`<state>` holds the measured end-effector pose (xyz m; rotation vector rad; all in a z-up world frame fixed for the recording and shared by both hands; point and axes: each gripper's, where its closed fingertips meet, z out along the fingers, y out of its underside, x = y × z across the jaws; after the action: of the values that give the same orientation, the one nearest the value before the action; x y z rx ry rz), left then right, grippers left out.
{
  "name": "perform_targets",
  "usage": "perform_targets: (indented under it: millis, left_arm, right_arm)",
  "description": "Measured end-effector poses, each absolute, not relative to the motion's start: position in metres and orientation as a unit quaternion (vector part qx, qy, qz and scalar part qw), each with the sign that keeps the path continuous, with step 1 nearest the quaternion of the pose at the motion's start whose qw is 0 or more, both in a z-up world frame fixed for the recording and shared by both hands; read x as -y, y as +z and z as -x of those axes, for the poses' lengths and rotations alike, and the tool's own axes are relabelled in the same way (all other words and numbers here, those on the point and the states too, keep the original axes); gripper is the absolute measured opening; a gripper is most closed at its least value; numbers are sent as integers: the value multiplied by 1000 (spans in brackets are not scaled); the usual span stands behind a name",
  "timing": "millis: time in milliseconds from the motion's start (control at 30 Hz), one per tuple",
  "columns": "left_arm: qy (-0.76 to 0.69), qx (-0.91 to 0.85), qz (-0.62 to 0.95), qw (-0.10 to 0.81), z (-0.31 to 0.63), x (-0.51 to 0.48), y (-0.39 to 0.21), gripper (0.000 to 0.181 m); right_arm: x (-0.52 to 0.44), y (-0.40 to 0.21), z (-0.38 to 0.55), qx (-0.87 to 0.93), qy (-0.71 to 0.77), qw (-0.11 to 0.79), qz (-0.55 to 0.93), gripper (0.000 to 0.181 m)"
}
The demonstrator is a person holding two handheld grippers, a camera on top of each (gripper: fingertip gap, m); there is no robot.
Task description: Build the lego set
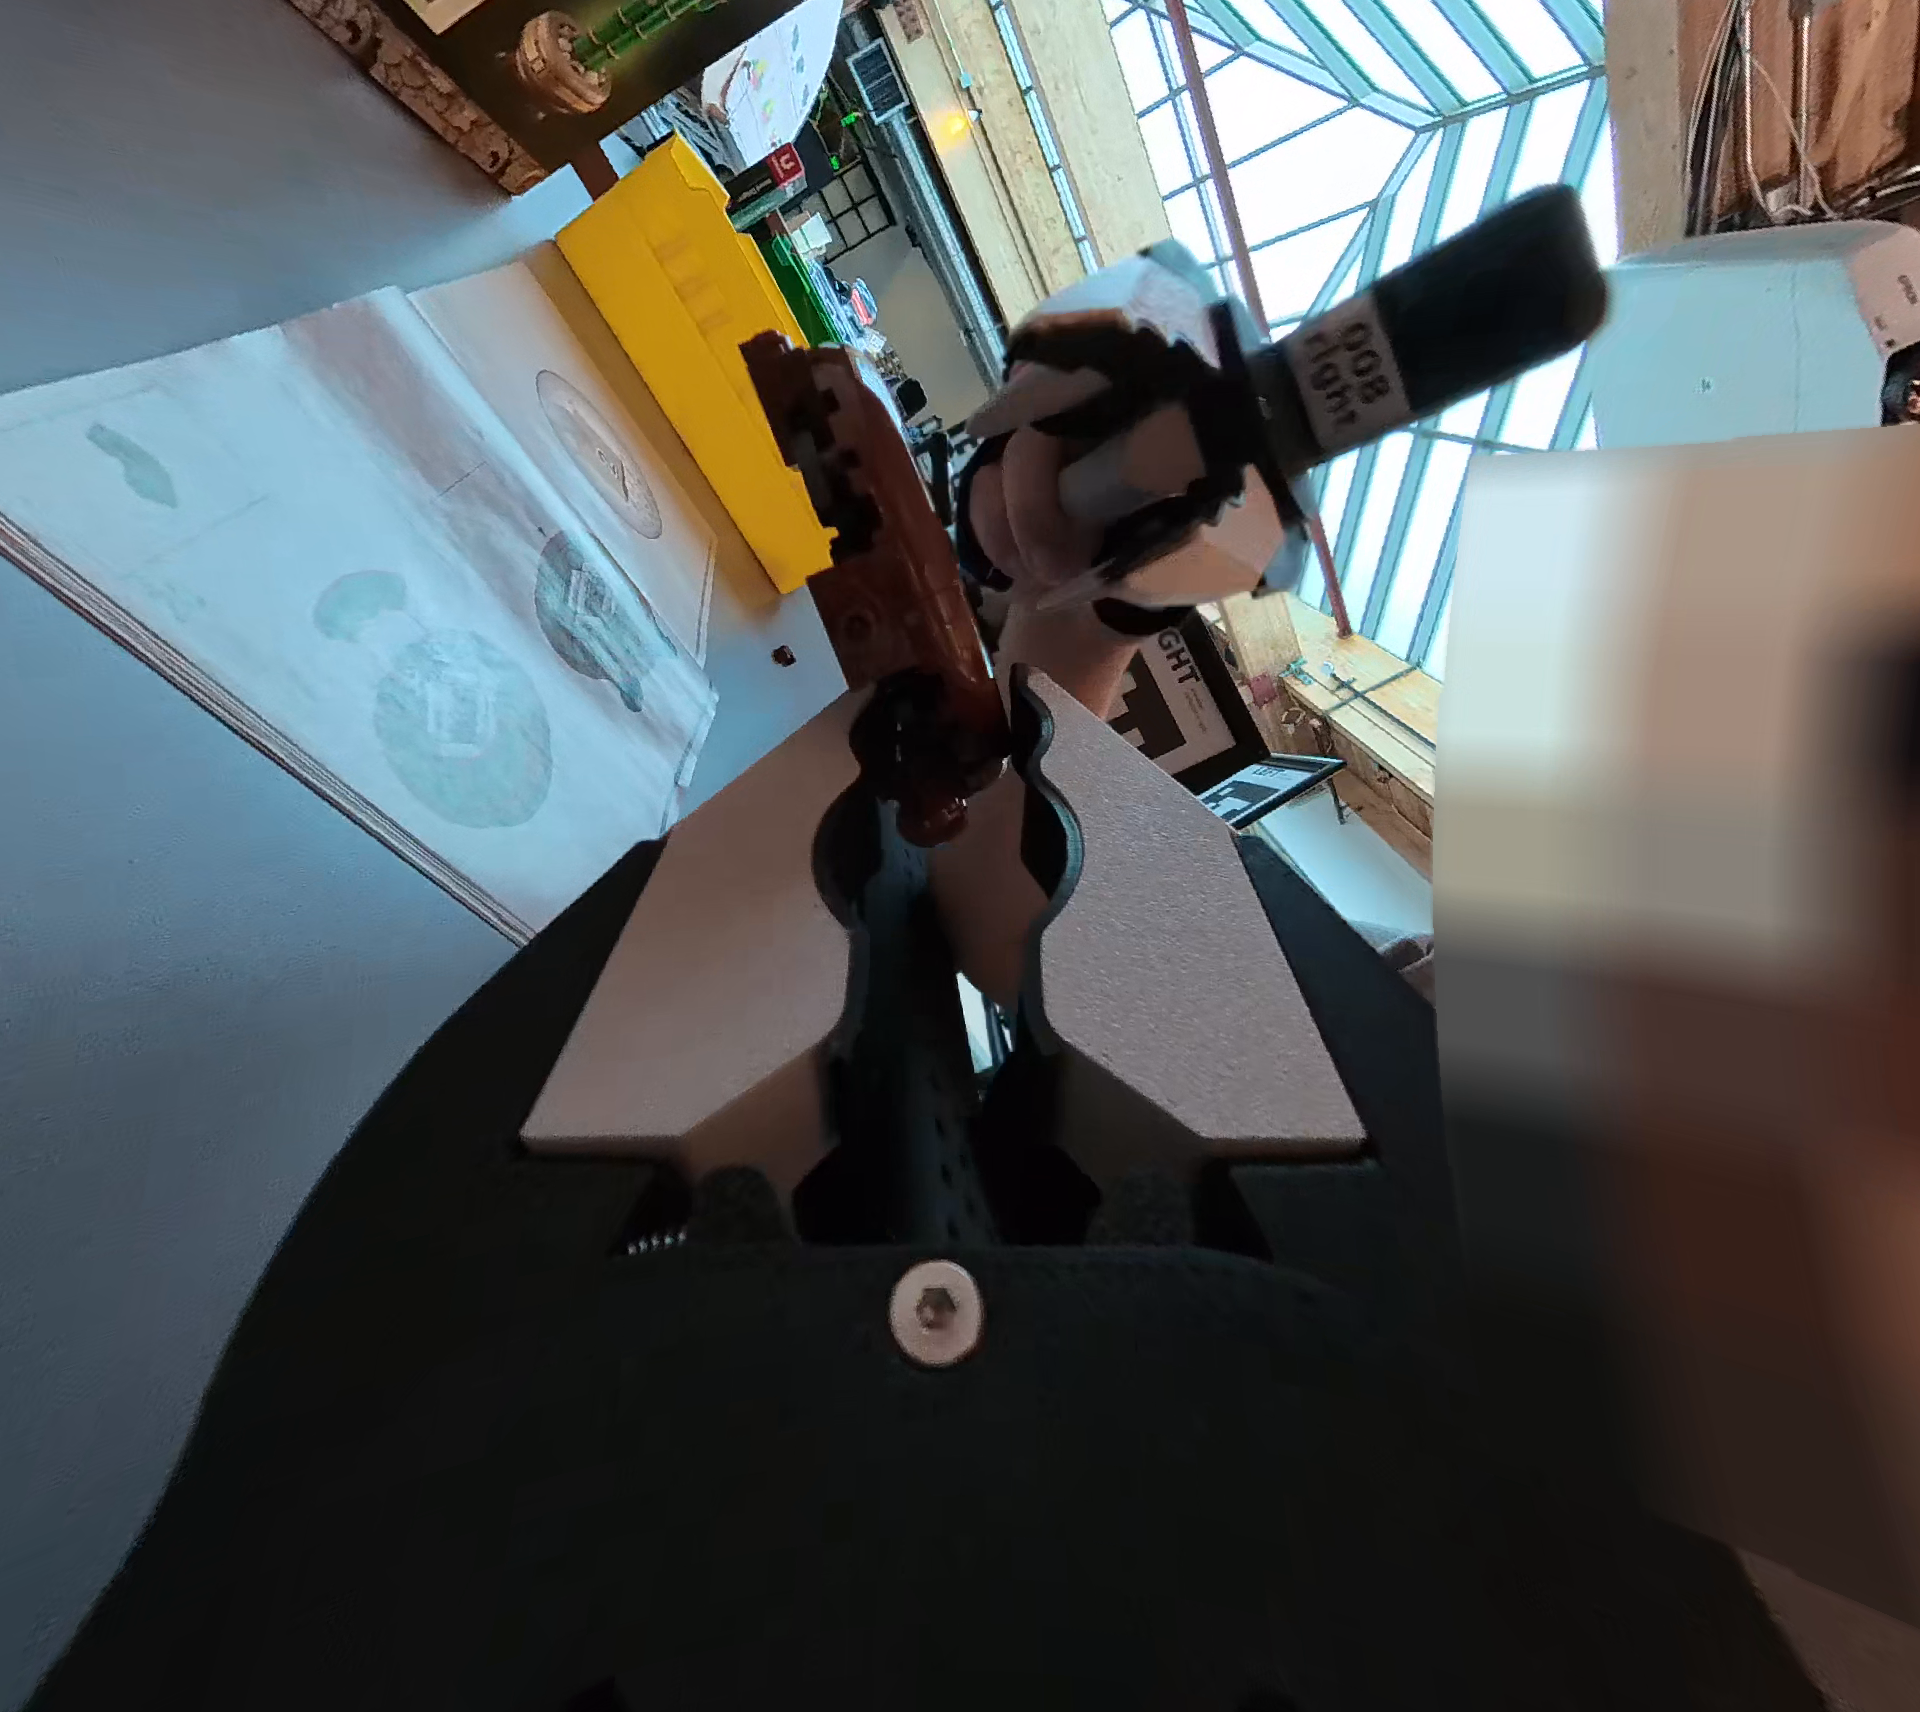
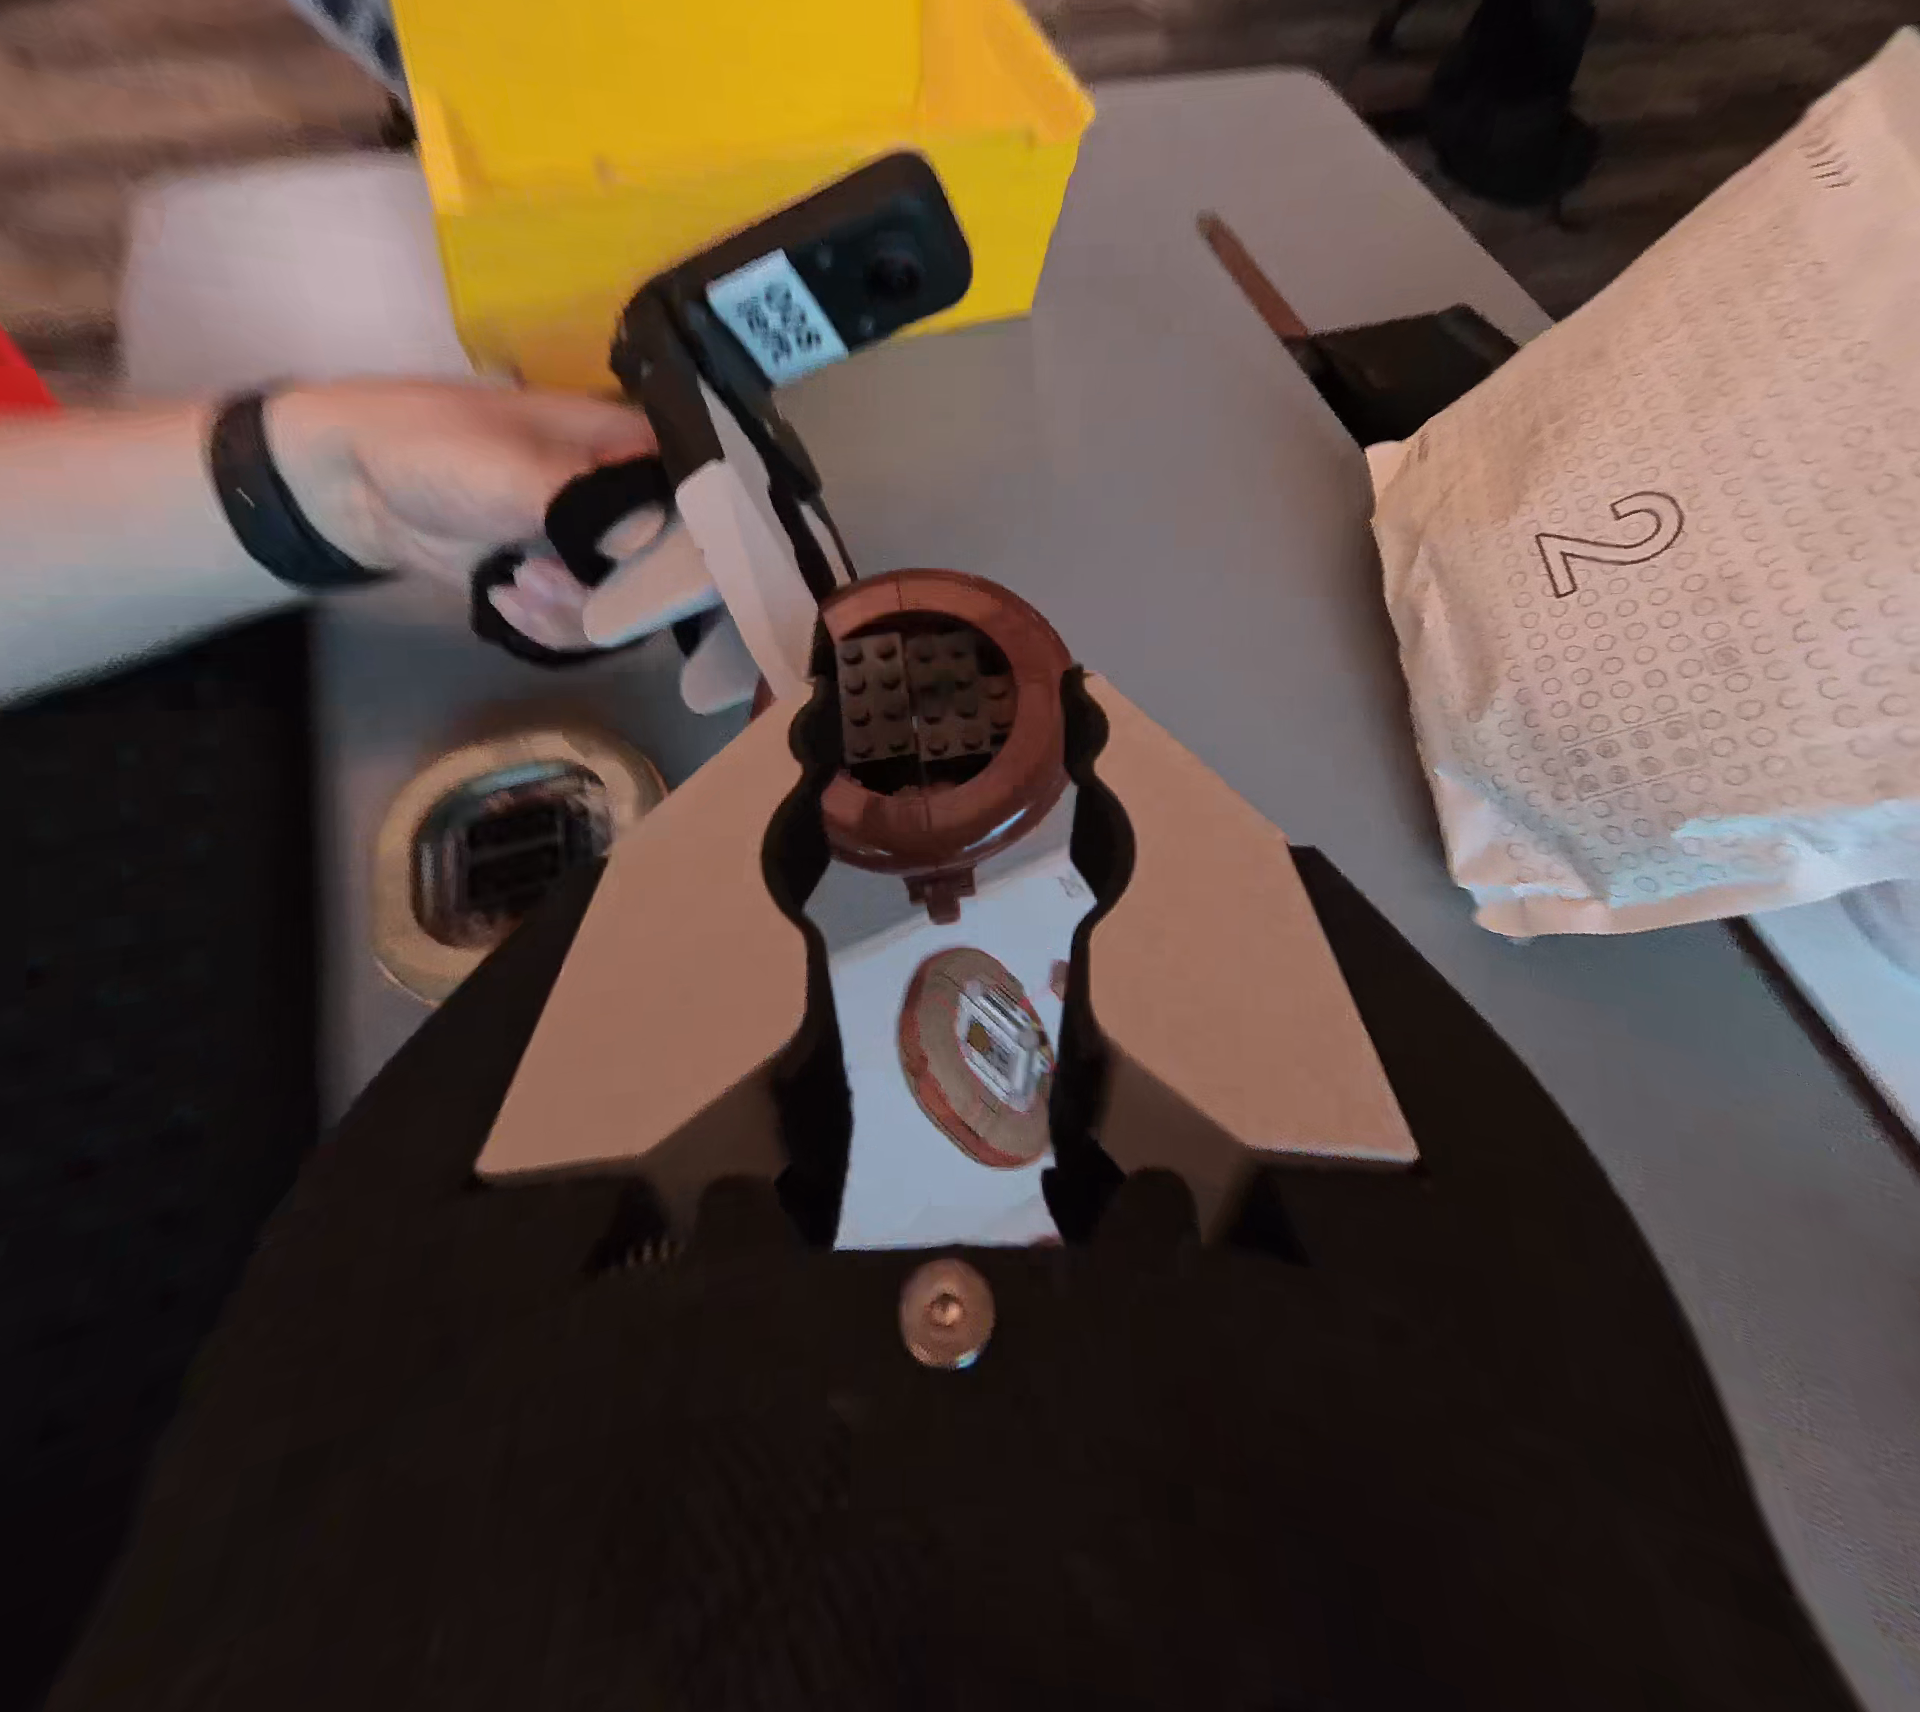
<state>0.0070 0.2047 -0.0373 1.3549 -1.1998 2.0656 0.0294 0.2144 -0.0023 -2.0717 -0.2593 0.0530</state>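
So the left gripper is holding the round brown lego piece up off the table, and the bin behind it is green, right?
Not quite: the bin is yellow, as the right wrist view shows plainly. The rest holds: the left gripper is shut on the round brown lego piece, which it holds clear of the table.

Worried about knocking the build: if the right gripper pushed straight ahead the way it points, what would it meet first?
The round brown lego base, already sitting between the open right gripper fingertips and held by the left gripper. Beyond it lies the grey table, though depth is unclear.
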Motion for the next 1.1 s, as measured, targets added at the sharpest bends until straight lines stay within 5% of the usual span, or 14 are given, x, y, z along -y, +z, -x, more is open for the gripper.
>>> perform_targets:
  millis: [200,433,1100]
  left_arm:
    - [748,443,-468,159,-7,-206,-29,19]
    - [731,477,-471,126,-8,-200,-35,19]
    - [717,521,-453,98,-5,-188,-36,19]
  right_arm:
    - [-200,-12,-49,-66,190,575,793,61]
    - [-201,-25,-31,-151,371,572,716,60]
    - [-208,-38,-23,-147,348,559,738,37]
